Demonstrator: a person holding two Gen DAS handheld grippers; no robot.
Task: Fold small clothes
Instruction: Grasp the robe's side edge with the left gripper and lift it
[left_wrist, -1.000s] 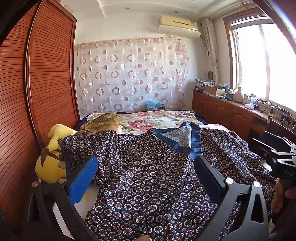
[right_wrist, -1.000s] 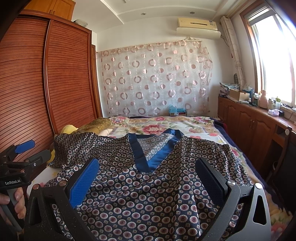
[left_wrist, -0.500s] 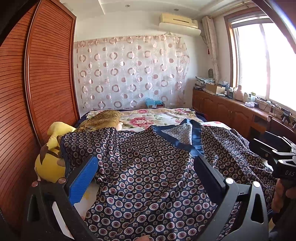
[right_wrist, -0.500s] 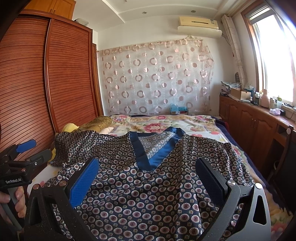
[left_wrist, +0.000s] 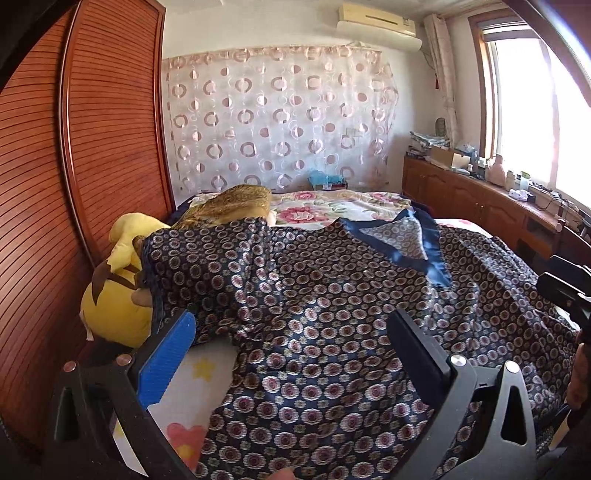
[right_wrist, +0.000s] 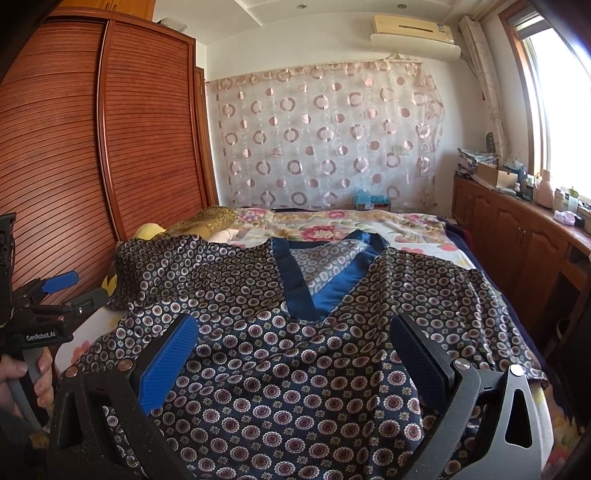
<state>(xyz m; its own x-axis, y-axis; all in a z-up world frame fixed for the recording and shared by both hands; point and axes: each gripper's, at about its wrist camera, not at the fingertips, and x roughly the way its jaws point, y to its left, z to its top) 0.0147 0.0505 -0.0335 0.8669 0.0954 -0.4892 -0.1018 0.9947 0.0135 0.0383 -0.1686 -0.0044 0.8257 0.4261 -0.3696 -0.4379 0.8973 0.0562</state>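
Observation:
A dark navy top (right_wrist: 288, 354) with a circle print and a blue satin V-neck (right_wrist: 295, 284) lies spread front up on the bed. It also shows in the left wrist view (left_wrist: 325, 317). My left gripper (left_wrist: 291, 347) is open and empty, just above the top's lower left part. My right gripper (right_wrist: 295, 347) is open and empty, above the middle of the top below the neckline. The left gripper also shows from the side in the right wrist view (right_wrist: 62, 288), beside the top's left sleeve (right_wrist: 155, 266).
The floral bedspread (right_wrist: 332, 229) lies beyond the top. A yellow plush toy (left_wrist: 118, 295) sits at the left against the wooden wardrobe (left_wrist: 55, 184), with a gold cushion (left_wrist: 229, 206) behind. A wooden cabinet (right_wrist: 517, 243) with clutter runs along the right under the window.
Both grippers have dropped slightly and tilted down toward the top. The top has not moved. Both stay open.

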